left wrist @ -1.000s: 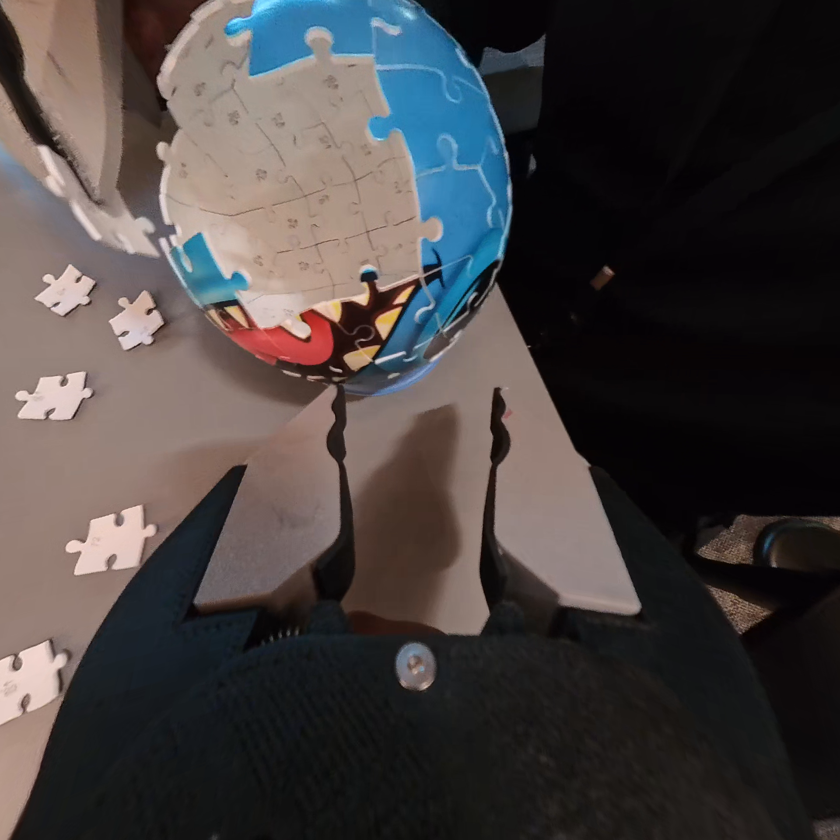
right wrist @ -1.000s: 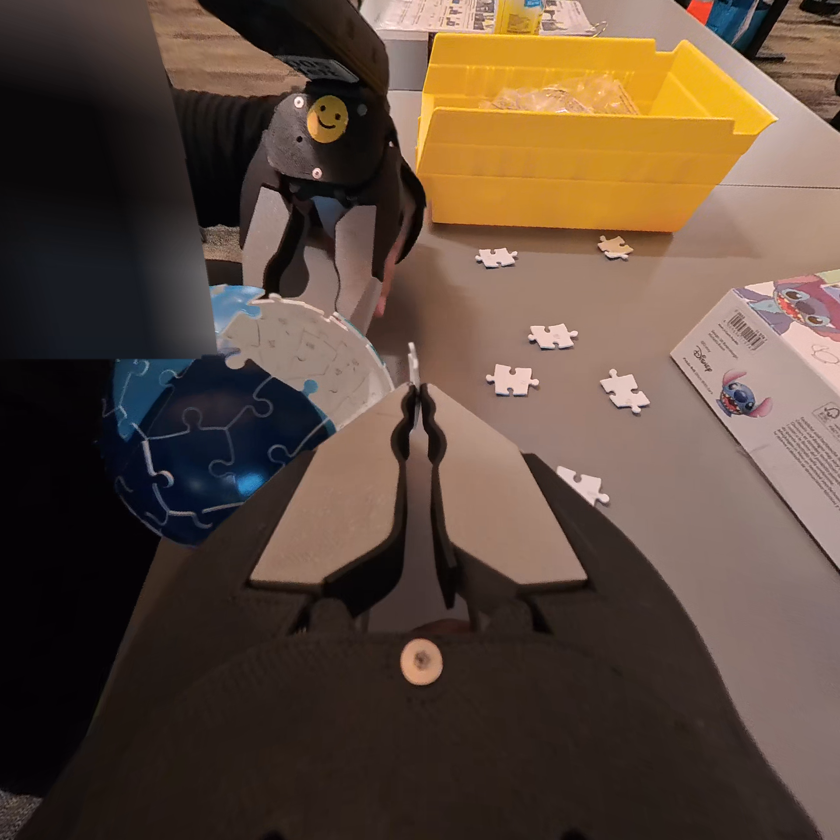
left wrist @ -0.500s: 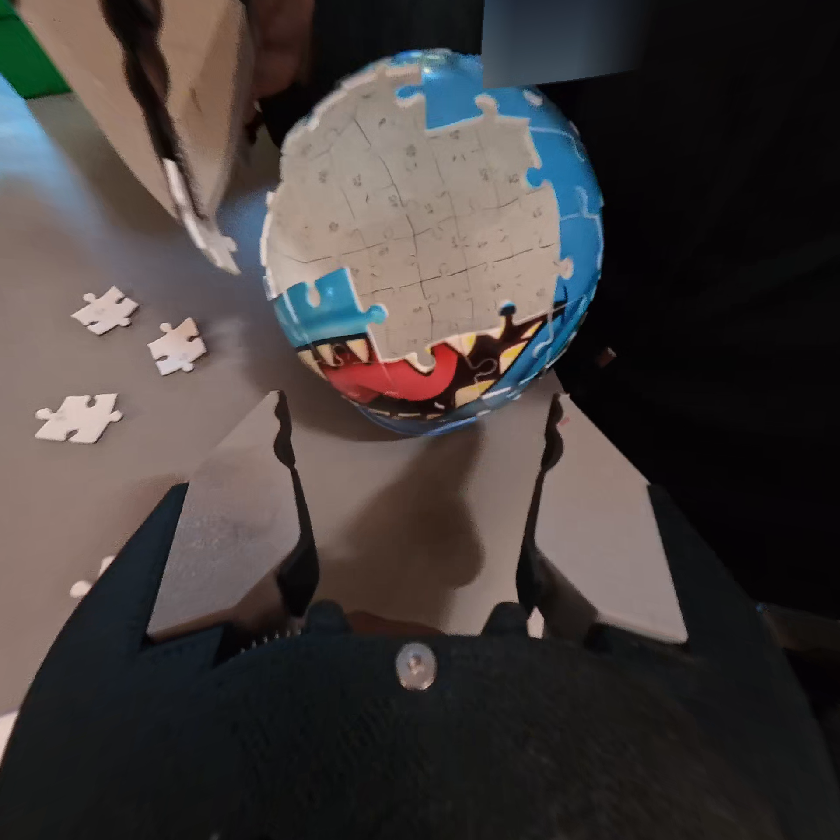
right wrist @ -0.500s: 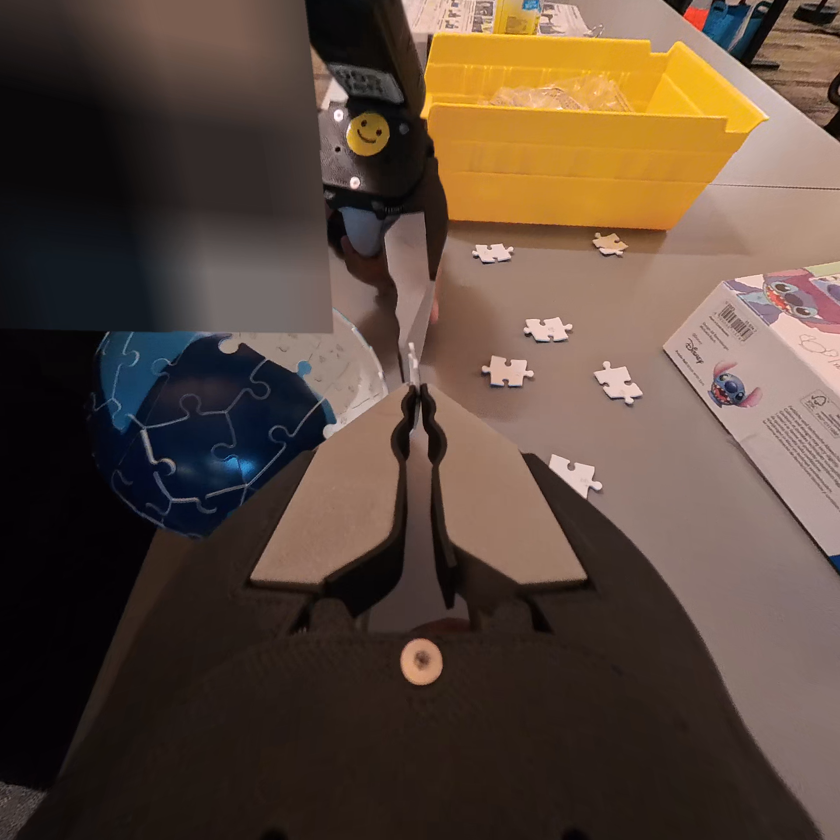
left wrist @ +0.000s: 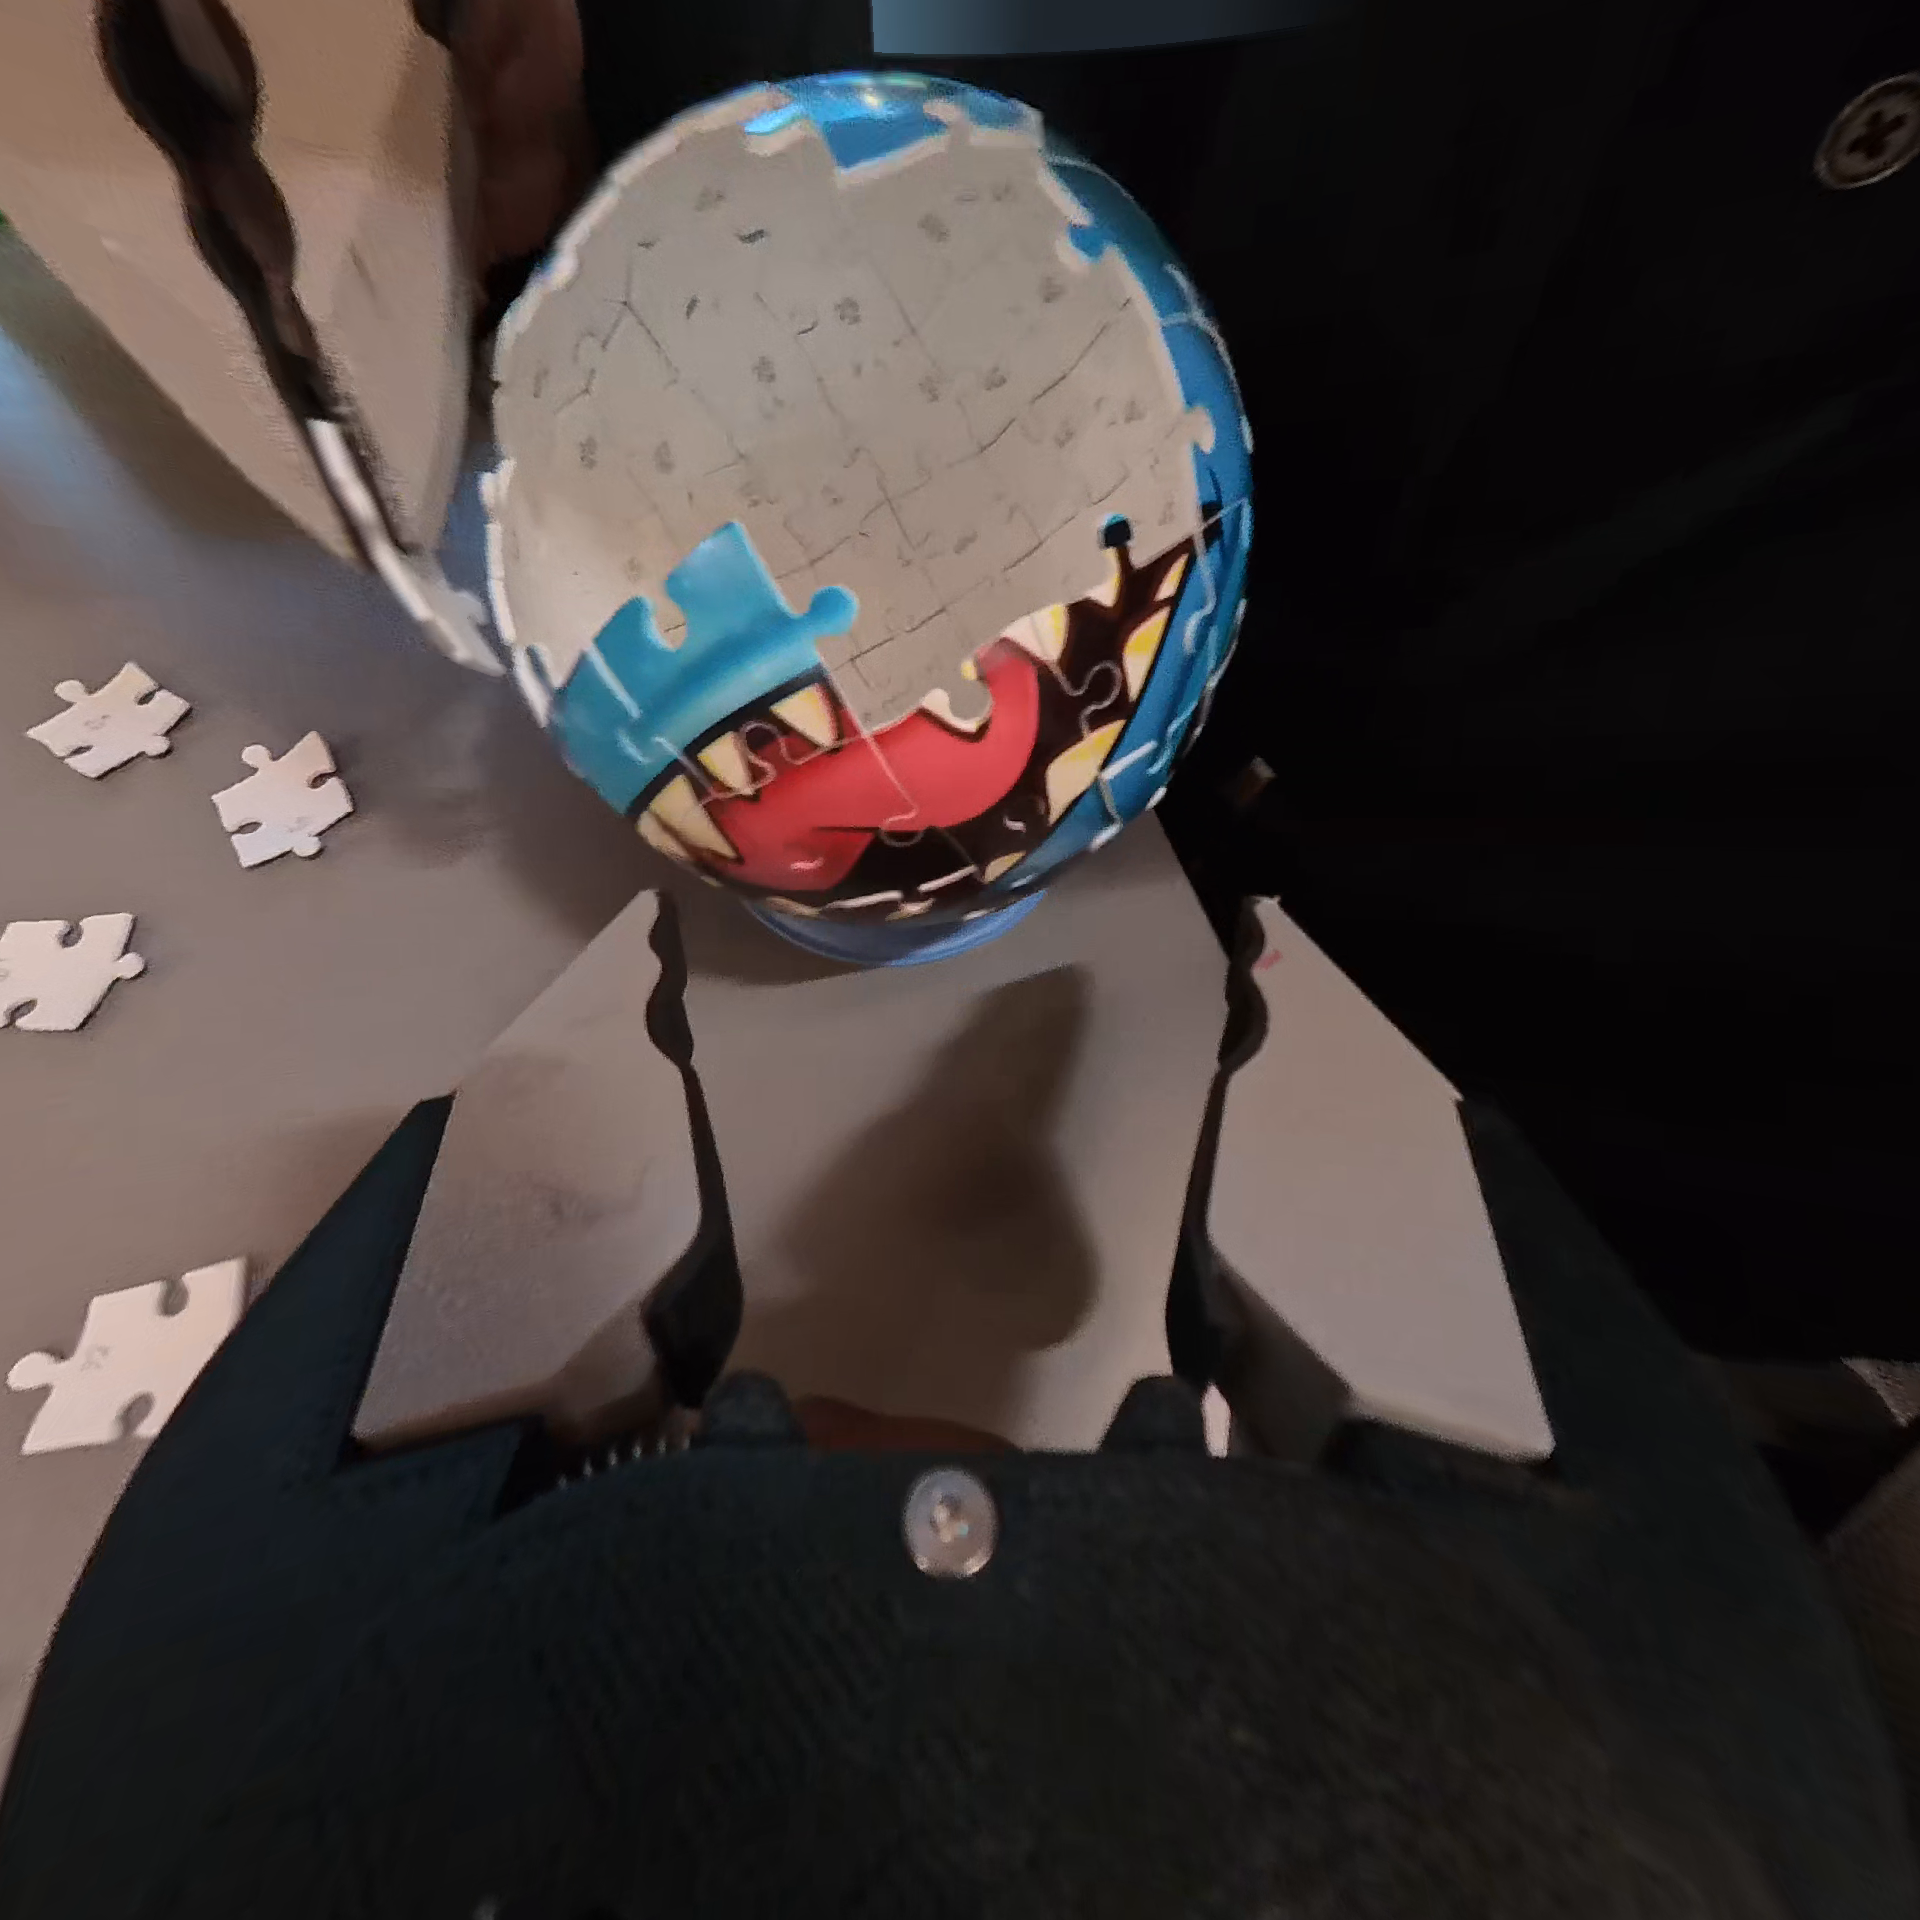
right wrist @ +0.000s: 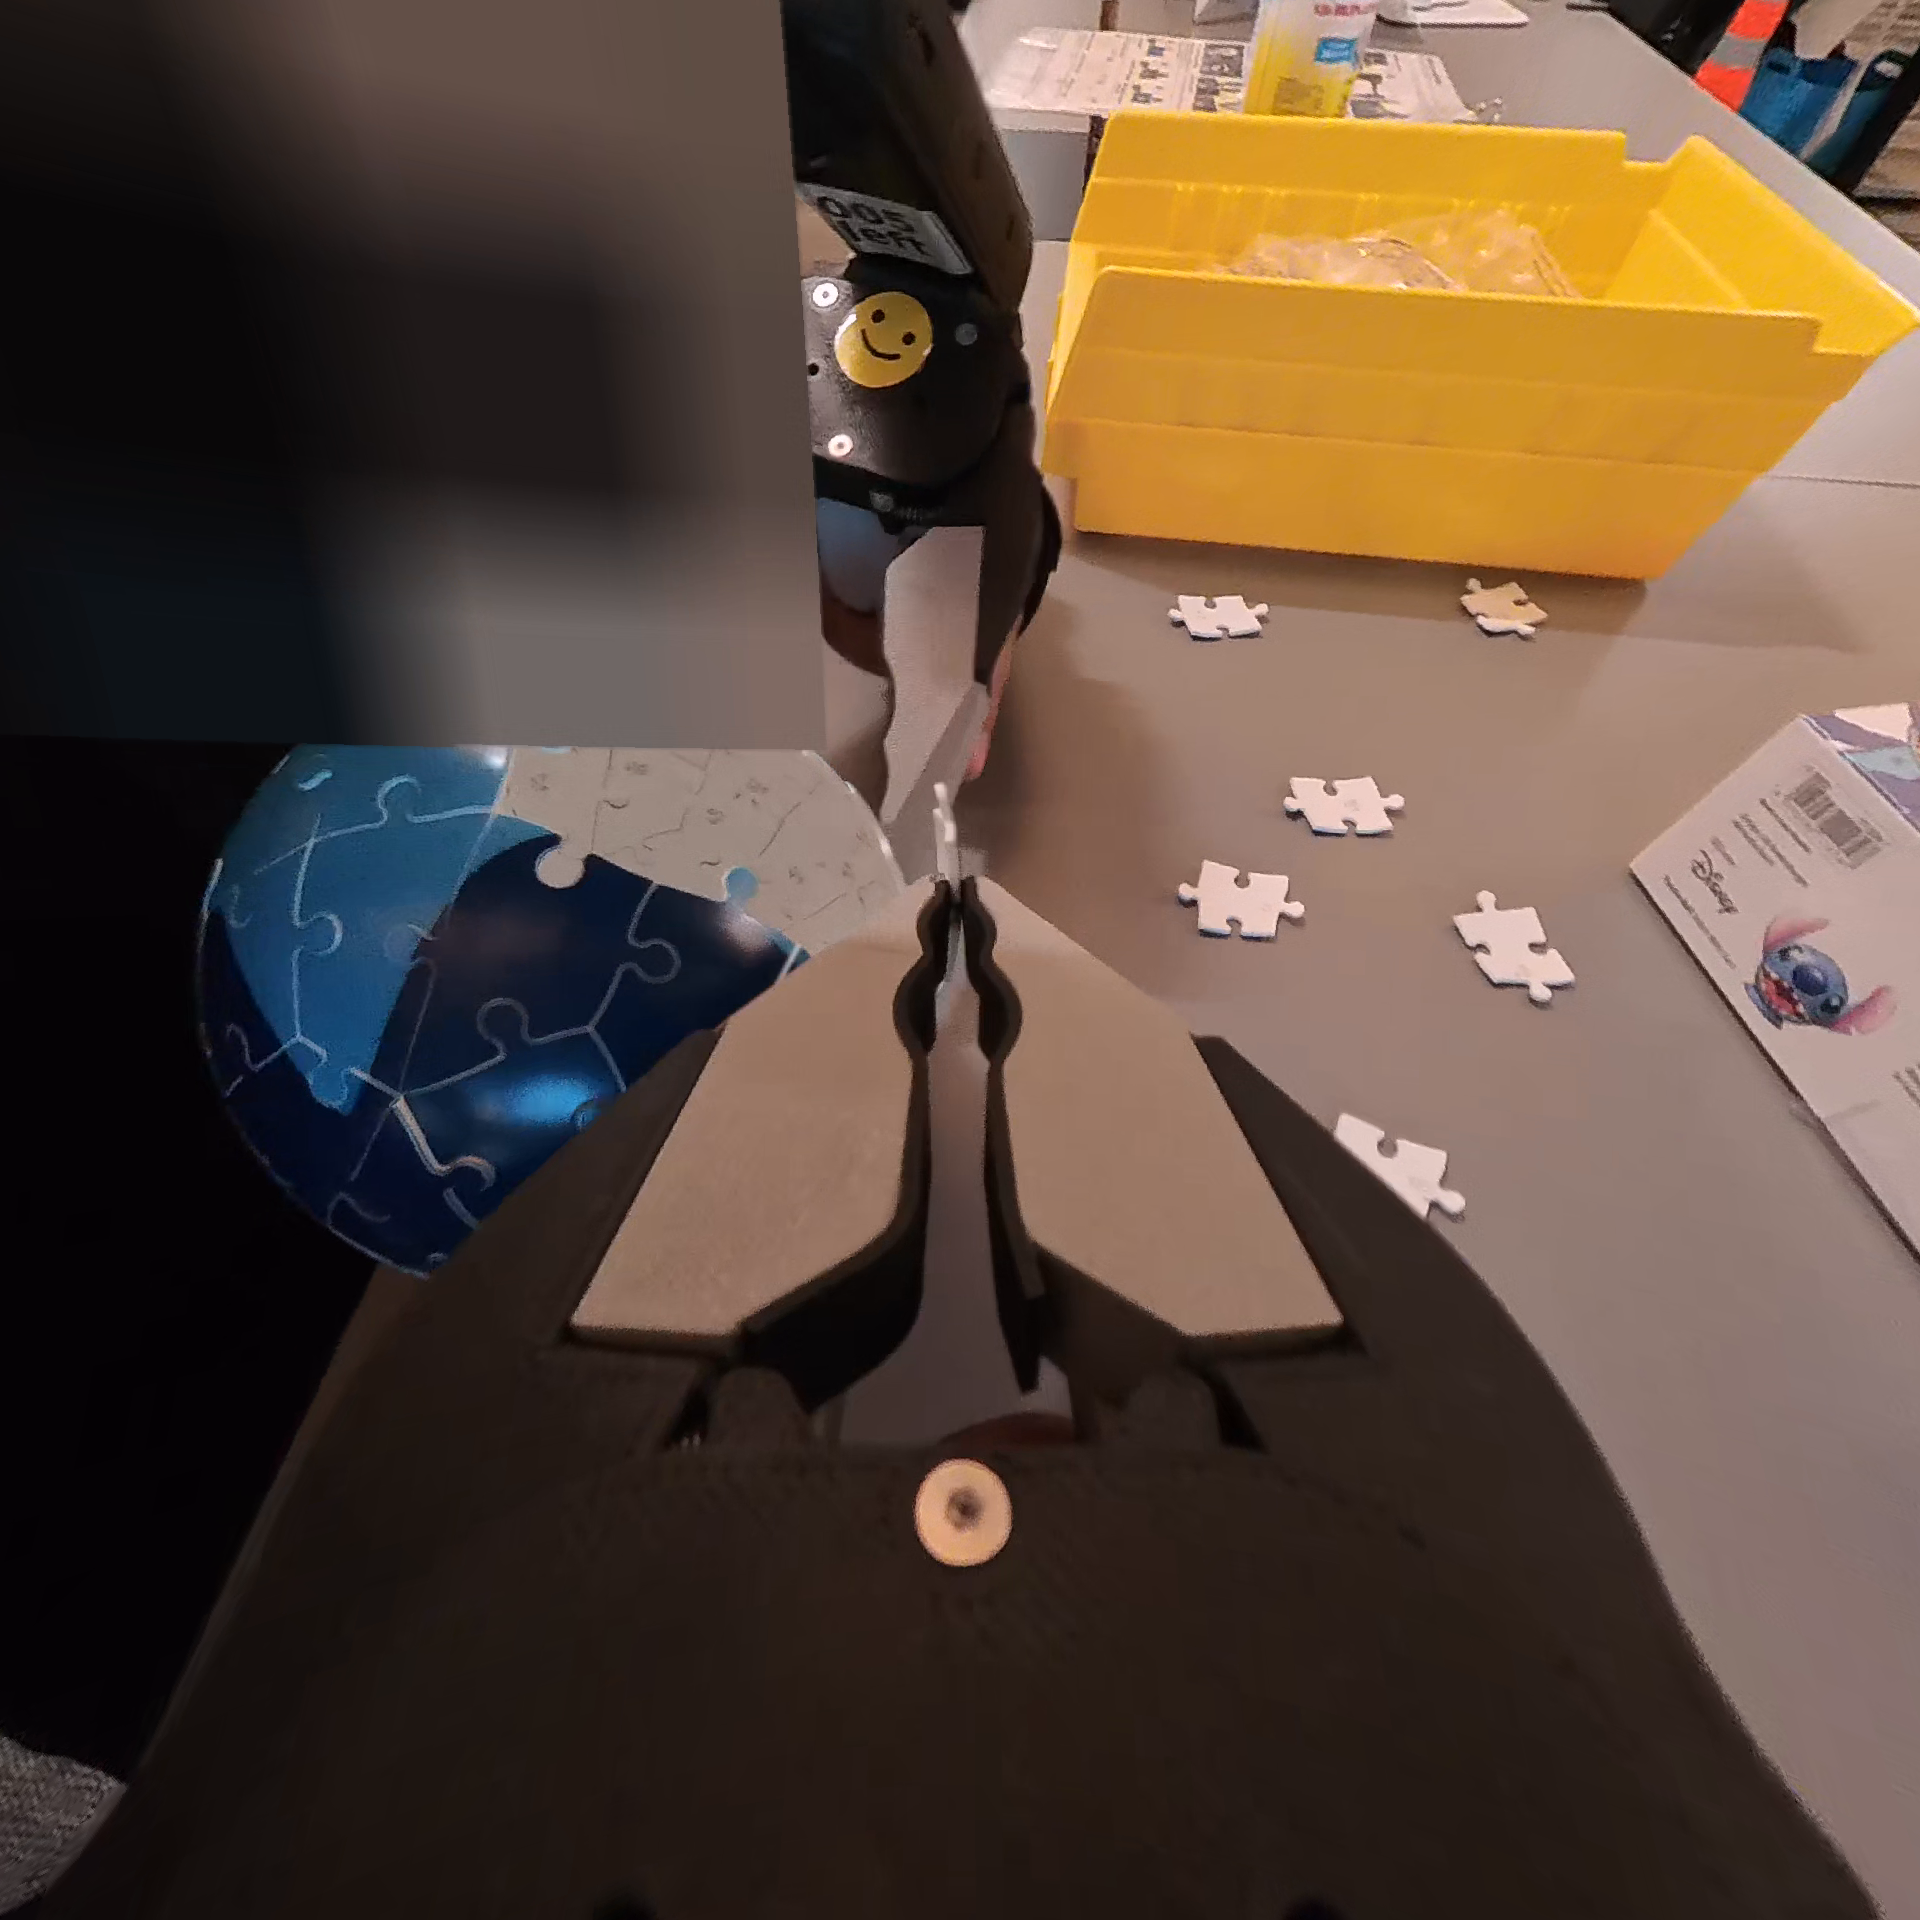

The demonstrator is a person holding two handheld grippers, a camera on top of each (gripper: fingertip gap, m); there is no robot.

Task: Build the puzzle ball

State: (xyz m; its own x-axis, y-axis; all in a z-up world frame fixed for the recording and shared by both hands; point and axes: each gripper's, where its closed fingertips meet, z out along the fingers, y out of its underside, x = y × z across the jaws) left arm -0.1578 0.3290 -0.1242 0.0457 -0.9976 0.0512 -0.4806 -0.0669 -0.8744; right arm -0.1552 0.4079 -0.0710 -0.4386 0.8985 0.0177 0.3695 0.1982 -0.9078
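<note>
The half-built puzzle ball (left wrist: 873, 509) sat at the grey table's (left wrist: 312, 1039) near edge, just beyond the left gripper (left wrist: 945, 935), whose jaws stood wide and empty, aimed at its lower side. The right gripper (right wrist: 954, 904), jaws pinched on a white puzzle piece (right wrist: 945, 842), hovered beside the ball's open rim.

dim indoor light, soft shadows, motion blur up top, wide-angle bending at edges.

Left wrist view close above the table edge, facing the ball (left wrist: 873, 499) head-on, right wrist view higher, looking past the ball (right wrist: 499, 997) across the table, both sharing the ball
</note>
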